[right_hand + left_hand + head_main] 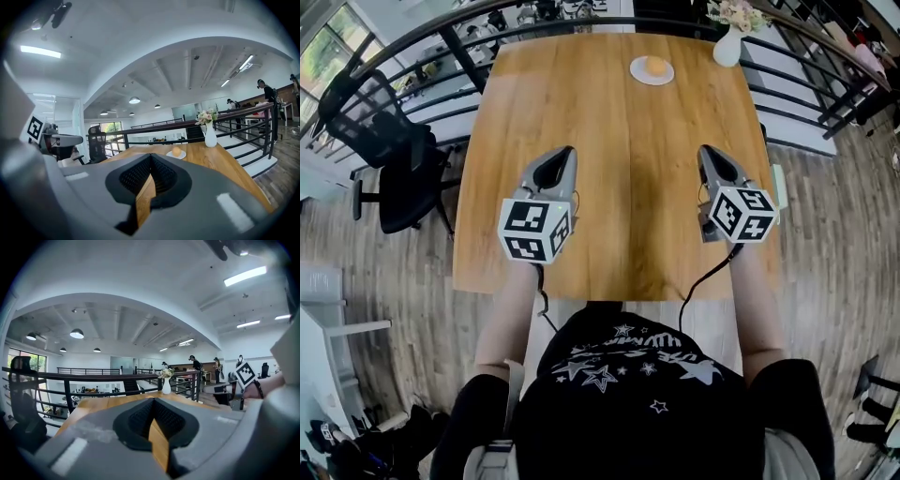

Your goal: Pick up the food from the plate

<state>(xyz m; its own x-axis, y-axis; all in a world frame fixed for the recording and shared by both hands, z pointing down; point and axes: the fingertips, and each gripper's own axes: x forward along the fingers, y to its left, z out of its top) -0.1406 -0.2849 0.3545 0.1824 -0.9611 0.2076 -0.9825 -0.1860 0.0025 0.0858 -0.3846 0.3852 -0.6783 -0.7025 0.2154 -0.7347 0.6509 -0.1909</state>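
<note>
A small white plate (652,73) sits at the far edge of the wooden table (619,169), and a round orange piece of food (656,65) lies on it. The right gripper view shows the same food (176,151) on its plate (176,155), far ahead. My left gripper (565,151) hovers over the near left part of the table, jaws shut and empty. My right gripper (706,150) hovers over the near right part, also shut with nothing in it. Both are well short of the plate.
A white vase with flowers (728,42) stands at the far right corner, close to the plate. A black railing (441,28) runs behind the table. A black office chair (389,155) stands to the left on the wood floor.
</note>
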